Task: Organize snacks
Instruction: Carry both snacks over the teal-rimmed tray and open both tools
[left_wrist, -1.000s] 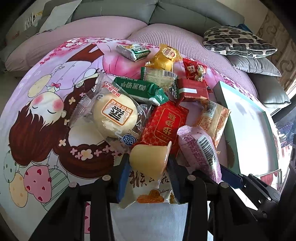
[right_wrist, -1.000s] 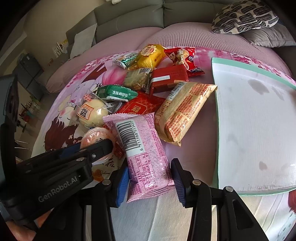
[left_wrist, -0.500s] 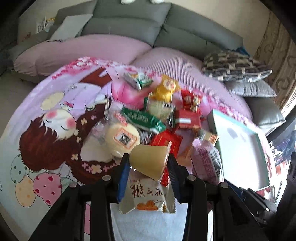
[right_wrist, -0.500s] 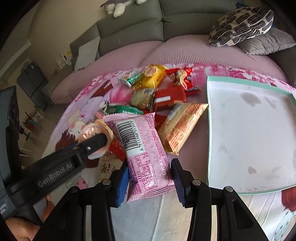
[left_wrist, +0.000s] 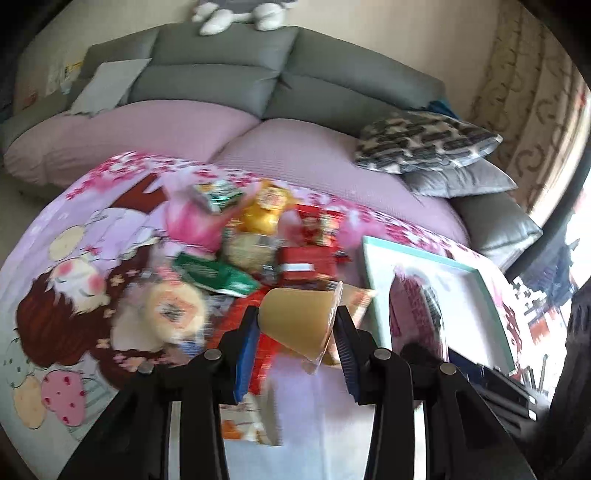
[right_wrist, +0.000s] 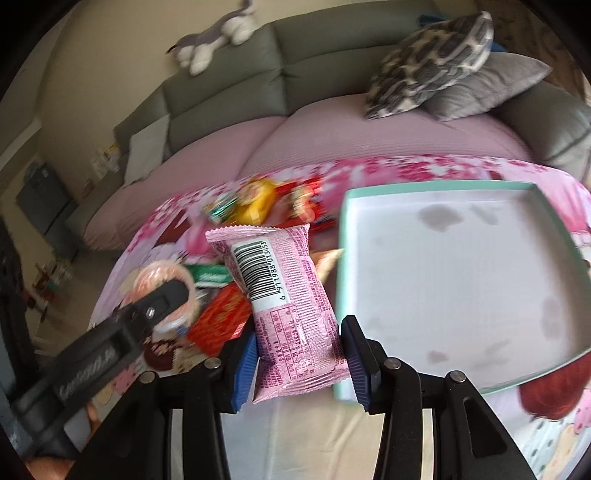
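Above snack pile: left gripper (left_wrist: 295, 347) clamps yellow plastic jelly cup (left_wrist: 299, 319), right gripper (right_wrist: 301, 362) clamps pink barcoded wrapper packet (right_wrist: 284, 306), both apparently bound for teal-rimmed white tray (right_wrist: 436, 186)

A grey sofa (left_wrist: 229, 74) with pink seat covers (right_wrist: 332, 136) and patterned cushion (right_wrist: 432, 55) stands against beige walls.

Bare white tray (right_wrist: 461, 280) right of crowded snack pile (right_wrist: 258, 206)

Both grippers, left (left_wrist: 293, 350) and right (right_wrist: 299, 356) (jaws clamped), angled downward.
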